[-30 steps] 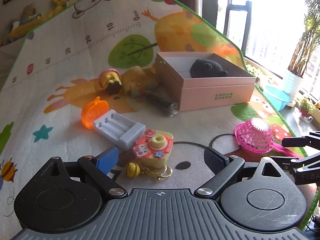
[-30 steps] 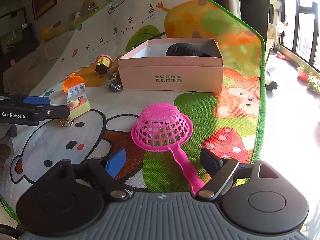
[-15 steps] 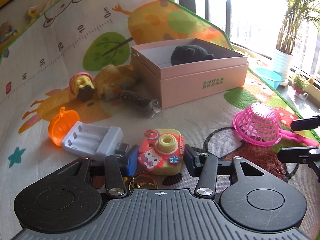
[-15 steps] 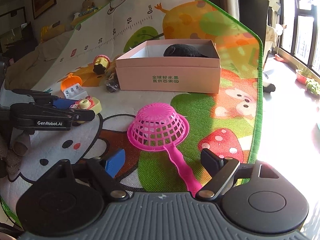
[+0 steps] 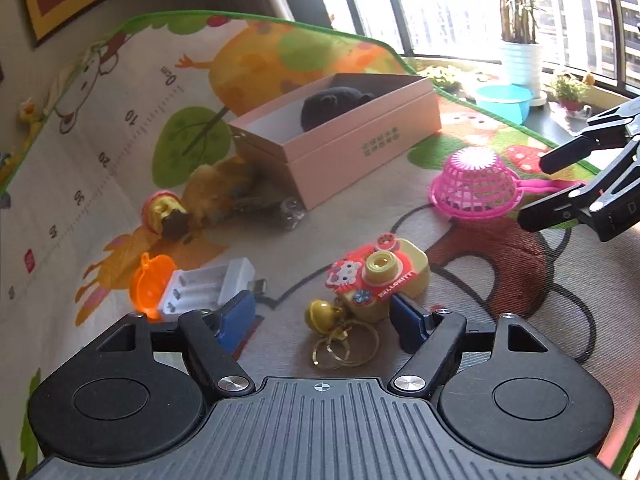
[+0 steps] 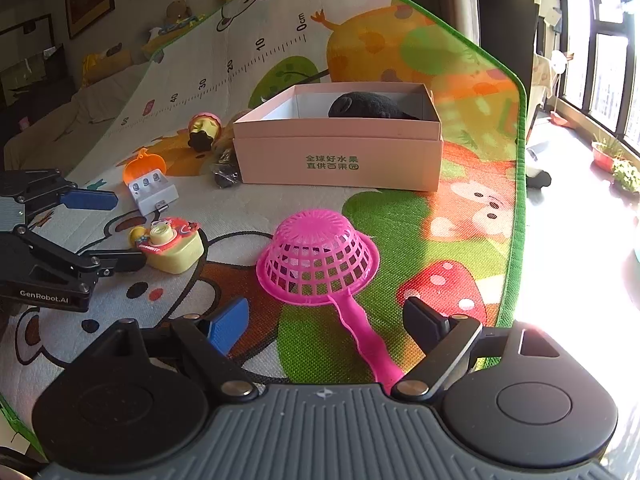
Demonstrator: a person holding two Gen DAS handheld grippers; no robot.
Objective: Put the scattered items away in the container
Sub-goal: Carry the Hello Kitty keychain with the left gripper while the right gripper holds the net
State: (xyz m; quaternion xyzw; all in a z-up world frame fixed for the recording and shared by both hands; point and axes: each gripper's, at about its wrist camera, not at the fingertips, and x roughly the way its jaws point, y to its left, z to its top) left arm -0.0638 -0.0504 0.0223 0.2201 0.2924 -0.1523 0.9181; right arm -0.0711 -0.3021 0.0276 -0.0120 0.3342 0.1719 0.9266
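Camera toy [image 5: 378,278] between left claw [image 5: 324,316] fingers

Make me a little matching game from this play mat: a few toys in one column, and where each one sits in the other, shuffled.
Things:
1. black plush toy
2. pink strainer
3. toy camera
4. orange pumpkin toy

Places:
A. touching the white battery charger
B. inside the pink box
C. just ahead of the left hand-held gripper
D. upside down before the right hand-held gripper

Pairs: 1-B, 2-D, 3-C, 4-A
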